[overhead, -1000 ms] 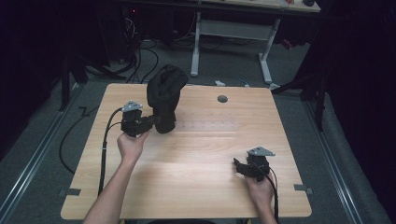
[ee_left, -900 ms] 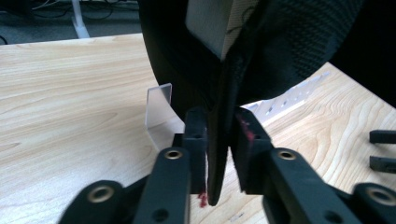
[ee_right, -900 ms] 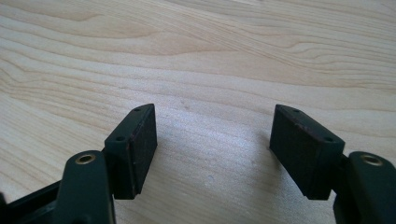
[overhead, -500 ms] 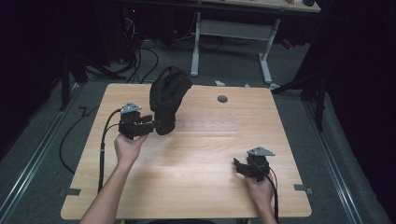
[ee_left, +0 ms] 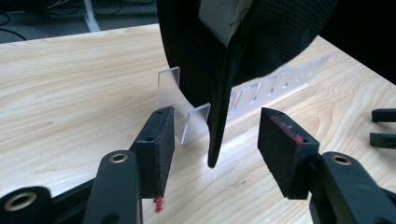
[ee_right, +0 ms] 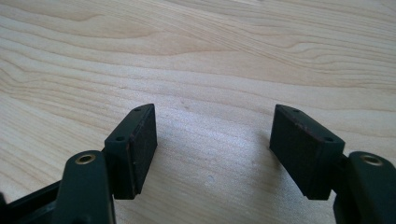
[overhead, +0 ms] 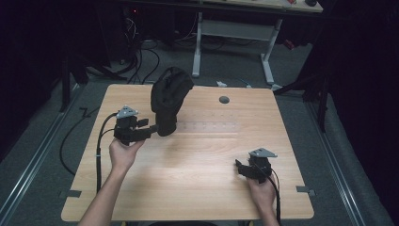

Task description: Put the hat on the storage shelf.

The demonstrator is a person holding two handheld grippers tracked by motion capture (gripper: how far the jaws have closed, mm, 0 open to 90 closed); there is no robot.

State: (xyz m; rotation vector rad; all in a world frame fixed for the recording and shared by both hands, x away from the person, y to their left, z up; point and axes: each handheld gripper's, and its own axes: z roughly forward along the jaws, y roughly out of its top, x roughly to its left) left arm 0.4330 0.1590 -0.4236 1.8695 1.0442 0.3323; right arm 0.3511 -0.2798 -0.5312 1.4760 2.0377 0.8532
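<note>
**Black cap freed but not yet clear**

Black and soft, the cap (overhead: 169, 99) sits propped on a clear stand (ee_left: 168, 88) toward the far left of the counter (overhead: 211, 155), crown up and brim hanging down. The left gripper (overhead: 149, 131) is just beside it. Its fingers (ee_left: 156, 140) have just been opening and now stand at a middling gap. The brim's lower edge hangs between them, touched by neither pad.

The main risk looks like the withdrawal. The brim is still inside the gap, so a sideways or slanted pull could catch it on a pad and drag the cap round or off its perch. The stand seems thin and light, and a knock from the near finger might tip it and take the cap with it. Backing straight out along the fingers' own line, or opening wider first, would likely avoid both.

A second worry is the cap itself. It leans over the stand, and how firmly it is seated cannot be told. If it rests only on a narrow edge, it may slump now that nothing grips it.

The right gripper (overhead: 241, 168) rests low over bare wood at the near right, fingers wide with nothing between them, well apart from the cap. It poses little danger there, but it is also too far off to steady anything quickly.
</note>
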